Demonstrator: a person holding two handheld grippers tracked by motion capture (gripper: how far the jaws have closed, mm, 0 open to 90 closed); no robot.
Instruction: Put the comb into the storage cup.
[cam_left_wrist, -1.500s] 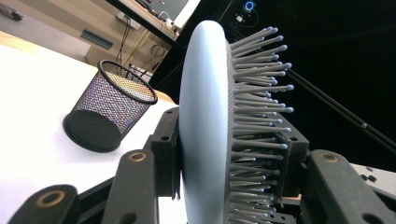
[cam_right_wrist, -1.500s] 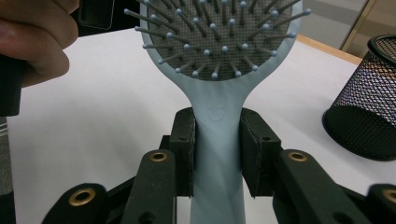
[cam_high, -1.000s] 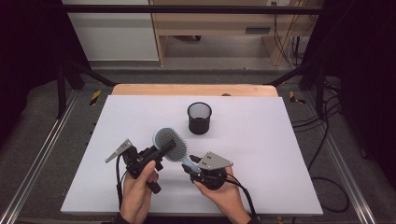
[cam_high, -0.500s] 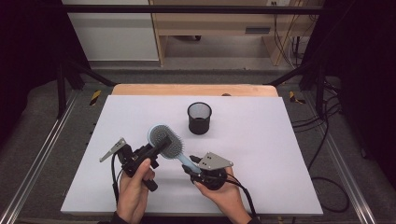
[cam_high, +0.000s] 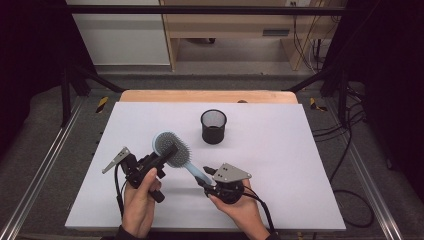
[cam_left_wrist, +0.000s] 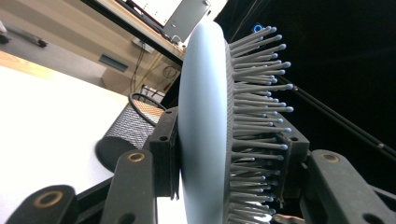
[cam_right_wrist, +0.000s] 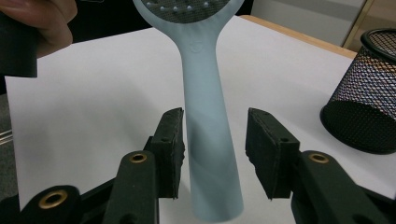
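Left gripper is clamped on the head of the pale blue hairbrush, one pad on the smooth back, the other in the bristles. The brush sits above the white table near its front edge, handle pointing toward five o'clock. Right gripper has its jaws apart around that handle, the left pad just beside it, a clear gap on the right. The black mesh cup stands at one o'clock from the brush, upright, apart.
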